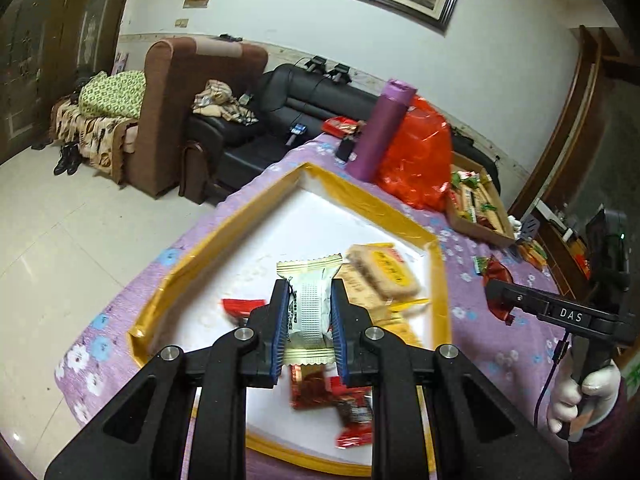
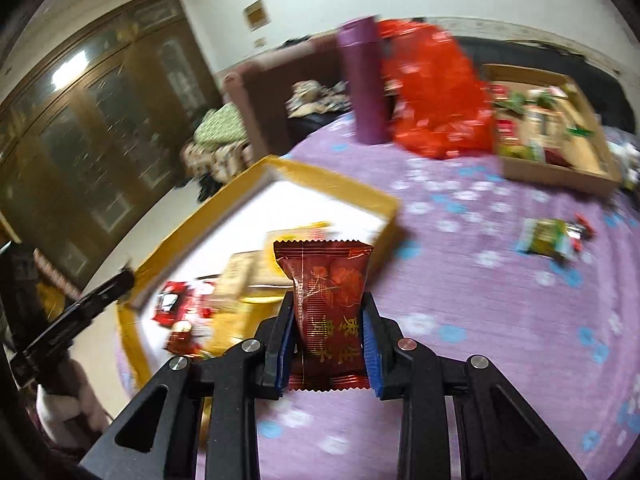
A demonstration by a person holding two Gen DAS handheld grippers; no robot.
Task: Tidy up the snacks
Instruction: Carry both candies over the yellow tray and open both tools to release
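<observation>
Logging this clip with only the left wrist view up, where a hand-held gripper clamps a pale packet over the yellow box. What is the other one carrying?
Observer: The right hand-held gripper is shut on a dark red packet with gold lettering.
Operator: Is it over the yellow box too?
Observer: No, in the right wrist view the purple flowered cloth lies beneath it; the yellow box sits to its left.
Operator: Anything loose on that cloth?
Observer: A green-wrapped snack lies alone, nearer than the cardboard tray.
</observation>
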